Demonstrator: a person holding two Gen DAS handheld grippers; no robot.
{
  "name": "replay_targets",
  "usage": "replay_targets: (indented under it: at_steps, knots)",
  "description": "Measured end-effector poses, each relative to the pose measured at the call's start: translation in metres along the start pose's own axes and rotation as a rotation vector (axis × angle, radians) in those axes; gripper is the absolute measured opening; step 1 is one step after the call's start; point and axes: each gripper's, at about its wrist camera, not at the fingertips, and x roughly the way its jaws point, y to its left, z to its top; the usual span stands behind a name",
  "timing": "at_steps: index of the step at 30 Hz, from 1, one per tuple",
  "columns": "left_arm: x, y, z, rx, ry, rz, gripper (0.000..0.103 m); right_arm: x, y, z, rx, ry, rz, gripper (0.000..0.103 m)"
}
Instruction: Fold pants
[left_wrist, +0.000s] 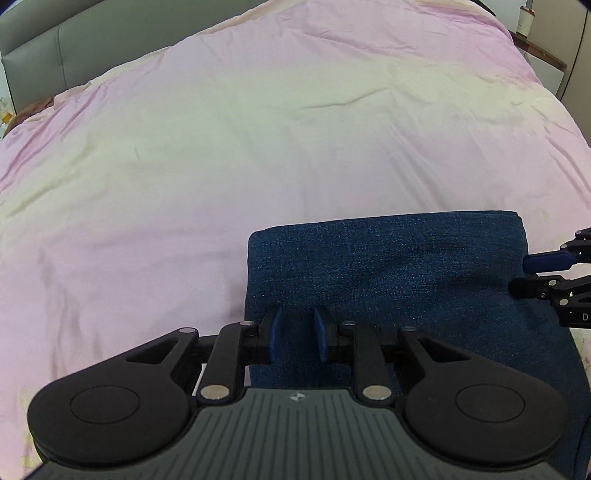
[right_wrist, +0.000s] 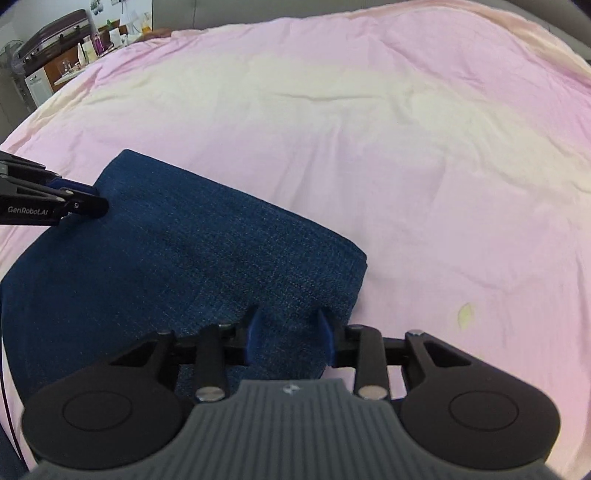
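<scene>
While the pants (left_wrist: 388, 280) lay folded into a thick dark-denim block on the pink bed cover (left_wrist: 258, 147), we held both tools low over their near edge. The left tool (left_wrist: 298, 334) stood narrowly parted near the block's left side, denim showing between its blue pads (left_wrist: 276, 332), but we could not see the pads pressing on it. The right tool (right_wrist: 290, 338) was likewise parted a little, by the right corner, with cloth in the gap and no visible pinch.

We judged the fold nearly done, though loosely set. The top layer looked thick and springy, so it could creep open once left alone. A pad might also catch the denim as we drew away and drag a corner askew. The soft bed gave little firm backing for pressing the crease flat.
</scene>
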Motion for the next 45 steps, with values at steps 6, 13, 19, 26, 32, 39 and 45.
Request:
replay_targets:
  at_steps: [6, 13, 19, 26, 32, 39, 45]
  knots:
    - [-0.015, 0.008, -0.002, -0.064, -0.025, -0.016, 0.027, 0.012, -0.001, 0.0, 0.011, 0.012, -0.002, 0.03]
    - [-0.059, 0.026, -0.014, -0.145, -0.011, -0.021, 0.076, -0.023, -0.002, -0.012, 0.091, 0.002, 0.025, 0.052]
    - [-0.064, 0.044, -0.039, -0.199, 0.117, -0.071, 0.084, -0.042, 0.005, -0.033, 0.161, 0.033, 0.095, 0.074]
    - [-0.053, 0.07, -0.071, -0.397, 0.144, -0.251, 0.091, -0.048, 0.01, -0.074, 0.27, 0.07, 0.16, 0.078]
    - [-0.024, 0.092, -0.087, -0.513, 0.16, -0.386, 0.098, -0.031, -0.007, -0.089, 0.419, 0.062, 0.307, 0.074]
    - [0.001, 0.099, -0.093, -0.564, 0.158, -0.494, 0.096, -0.009, -0.016, -0.088, 0.485, 0.06, 0.393, 0.074]
    - [0.017, 0.101, -0.091, -0.578, 0.162, -0.569, 0.096, 0.01, -0.021, -0.085, 0.54, 0.051, 0.45, 0.07]
